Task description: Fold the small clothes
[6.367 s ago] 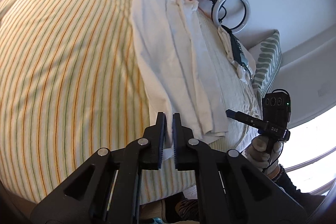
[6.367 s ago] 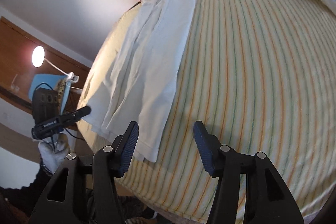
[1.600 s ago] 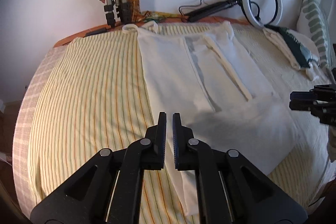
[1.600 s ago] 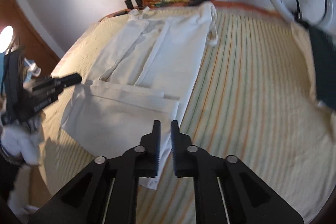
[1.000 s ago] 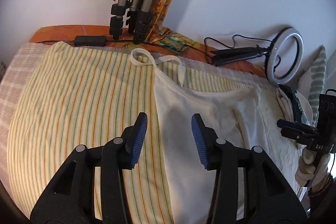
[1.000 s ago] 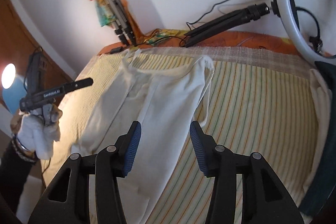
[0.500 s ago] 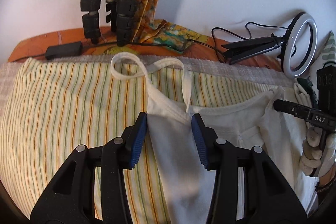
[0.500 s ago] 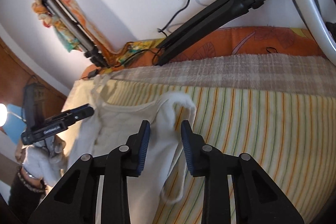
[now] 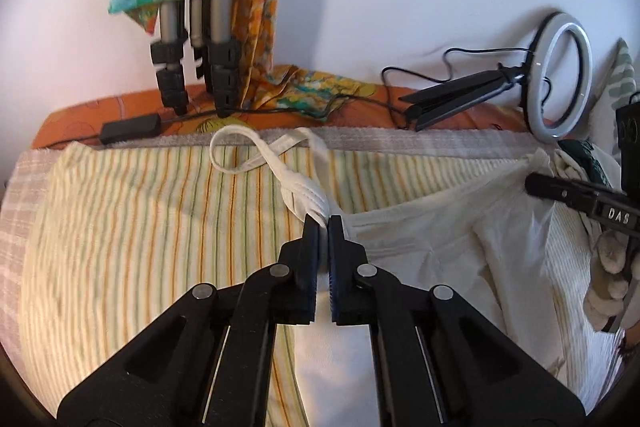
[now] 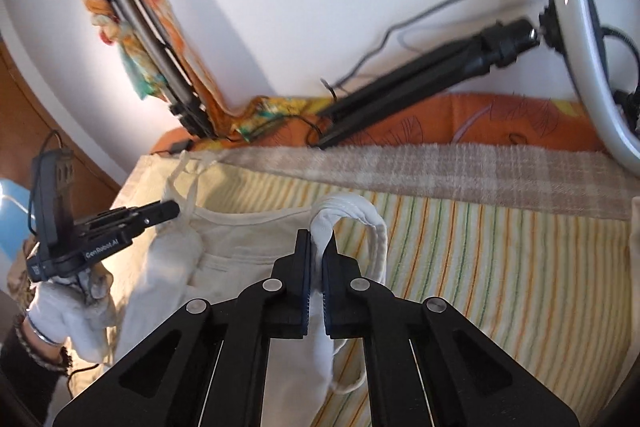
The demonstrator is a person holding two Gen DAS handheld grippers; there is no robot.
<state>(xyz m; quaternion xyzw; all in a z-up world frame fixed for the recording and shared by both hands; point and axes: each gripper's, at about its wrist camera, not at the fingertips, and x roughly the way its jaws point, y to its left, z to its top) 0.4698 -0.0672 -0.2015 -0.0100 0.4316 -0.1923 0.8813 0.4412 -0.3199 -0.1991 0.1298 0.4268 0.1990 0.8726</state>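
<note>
A cream sleeveless garment [image 9: 420,239] lies on the striped bed cover [image 9: 120,227], its shoulder straps toward the wall. My left gripper [image 9: 323,223] is shut on the bunched base of the left strap [image 9: 304,201], whose loop [image 9: 240,155] trails toward the headboard. My right gripper [image 10: 316,239] is shut on the gathered right strap [image 10: 344,211], which arches up out of the jaws. The garment [image 10: 240,247] sags between the two grips. Each gripper shows in the other view: the right one [image 9: 576,197], the left one [image 10: 148,215].
A folded tripod draped in a colourful scarf [image 9: 200,7] leans on the wall behind the bed. A ring light [image 9: 560,71] on a black stand [image 9: 460,99] and cables lie along the orange headboard edge. A pillow and dark cloth [image 9: 592,163] sit at the right.
Both grippers were open over the garment's shoulders half a second ago. Now both have closed on the straps, and the fabric is bunched in the jaws.
</note>
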